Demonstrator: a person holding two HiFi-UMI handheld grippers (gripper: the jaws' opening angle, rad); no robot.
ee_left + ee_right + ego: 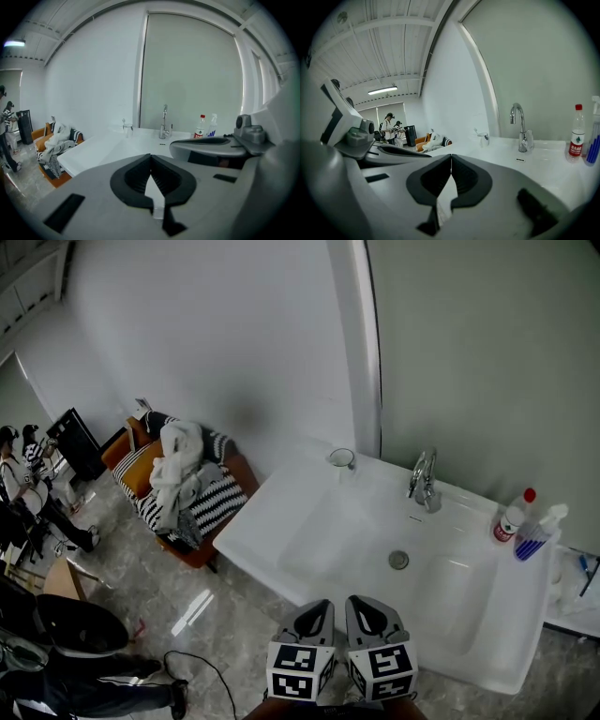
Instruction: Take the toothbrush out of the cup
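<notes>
A clear glass cup point(342, 458) stands at the back left corner of the white sink counter point(281, 521), near the wall. A toothbrush point(123, 122) stands in it, small and faint; the cup point(483, 137) also shows in the right gripper view. My left gripper point(315, 613) and right gripper point(372, 610) hang side by side over the counter's front edge, well short of the cup. The left gripper's point(150, 157) jaws meet at the tips with nothing between them. The right gripper's point(451, 157) jaws are likewise shut and empty.
A chrome faucet point(423, 479) rises behind the basin with its drain point(399, 560). A red-capped bottle point(511, 518) and a blue spray bottle point(536, 538) stand at the right. An orange armchair heaped with clothes point(183, 488) sits left of the counter; people point(28, 484) stand beyond.
</notes>
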